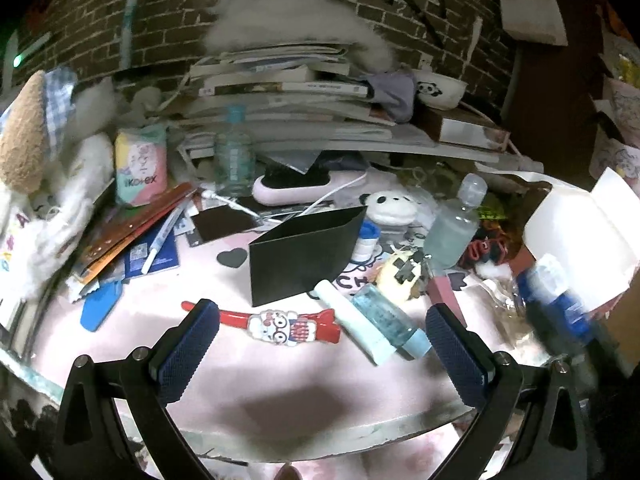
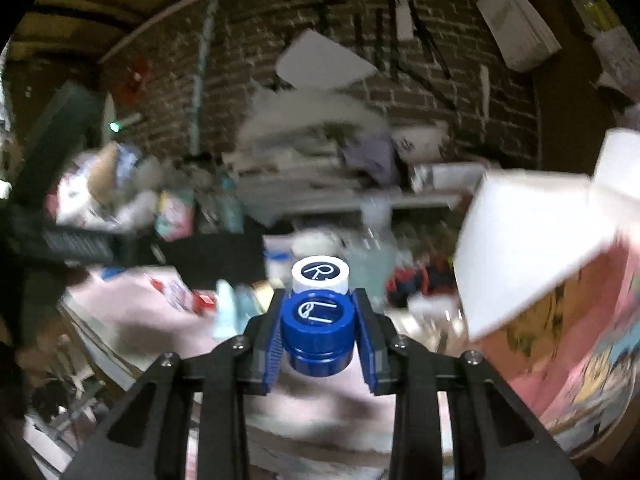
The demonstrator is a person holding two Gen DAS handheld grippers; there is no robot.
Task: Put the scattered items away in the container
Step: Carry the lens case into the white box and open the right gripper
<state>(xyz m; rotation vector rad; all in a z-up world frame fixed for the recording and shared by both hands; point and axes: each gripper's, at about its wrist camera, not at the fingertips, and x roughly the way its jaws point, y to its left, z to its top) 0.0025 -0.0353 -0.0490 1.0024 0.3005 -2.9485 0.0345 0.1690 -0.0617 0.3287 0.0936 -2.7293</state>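
My right gripper (image 2: 318, 334) is clenched on the contact lens case (image 2: 318, 322) by its blue L cap, white R cap at 12 o'clock beyond it, lifted over the pink desk (image 2: 312, 408). My left gripper (image 1: 320, 344) hangs released, nothing between its pads; the black container (image 1: 302, 254) sits at its 12 o'clock, the red hair clip (image 1: 276, 326) just ahead.

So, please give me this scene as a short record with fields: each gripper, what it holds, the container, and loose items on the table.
left gripper: open, empty, over the pink table
right gripper: shut on contact lens case, blue L cap and white R cap
container: black box, open top, upright
loose items: red hair clip, white tube, blue bottle, clear bottle
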